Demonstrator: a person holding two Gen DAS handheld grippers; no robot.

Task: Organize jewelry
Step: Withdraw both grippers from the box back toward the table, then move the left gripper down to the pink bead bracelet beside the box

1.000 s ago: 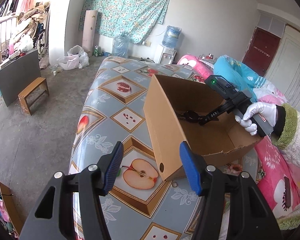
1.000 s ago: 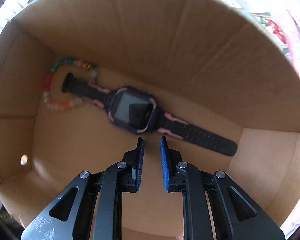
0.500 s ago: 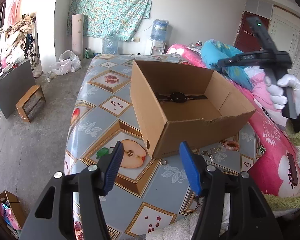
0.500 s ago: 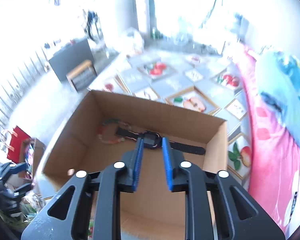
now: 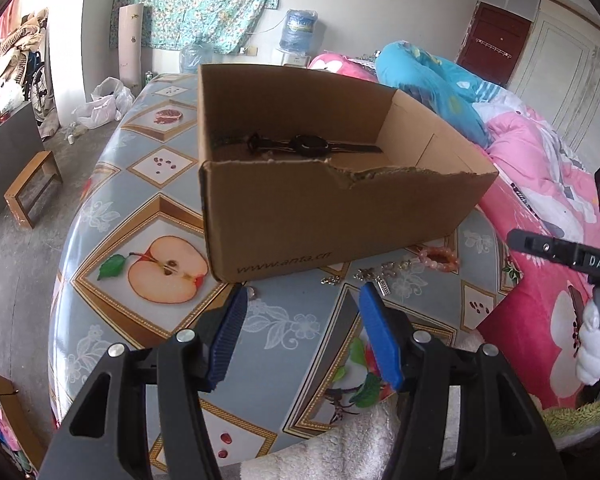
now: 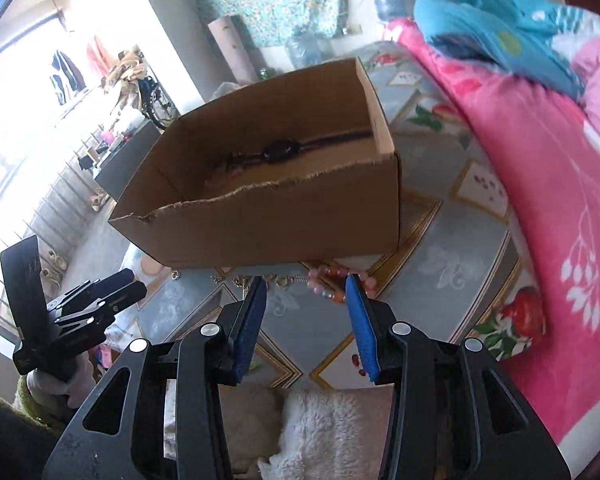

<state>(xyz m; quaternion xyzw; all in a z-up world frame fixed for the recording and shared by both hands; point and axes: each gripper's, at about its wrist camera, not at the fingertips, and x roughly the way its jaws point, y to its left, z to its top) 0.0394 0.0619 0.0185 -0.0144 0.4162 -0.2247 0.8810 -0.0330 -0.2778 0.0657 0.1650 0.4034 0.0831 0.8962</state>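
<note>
A brown cardboard box (image 5: 340, 220) stands on the fruit-patterned table (image 5: 156, 208). In it lies a dark watch (image 5: 310, 145), and a beaded bracelet sits half hidden behind the box wall. On the table in front of the box lie a pink bead bracelet (image 5: 440, 258) and small silver pieces (image 5: 376, 276). My left gripper (image 5: 303, 294) is open and empty, hovering before the box. My right gripper (image 6: 306, 280) hangs above the pink bead bracelet (image 6: 332, 280). Its jaws are opening and hold nothing. The box (image 6: 280, 224) and watch (image 6: 280, 150) lie beyond it.
A pink quilt (image 5: 540, 184) and a blue pillow (image 5: 432, 76) border the table on the right. White fluffy fabric (image 6: 332, 432) lies at the near edge. A wooden stool (image 5: 32, 188) stands on the floor to the left. A gloved hand (image 5: 592, 356) holds the right tool.
My right gripper came up out of the box and drew back to the near side, jaws widening. The watch stayed in the box. My left gripper swung round to face the box front.
</note>
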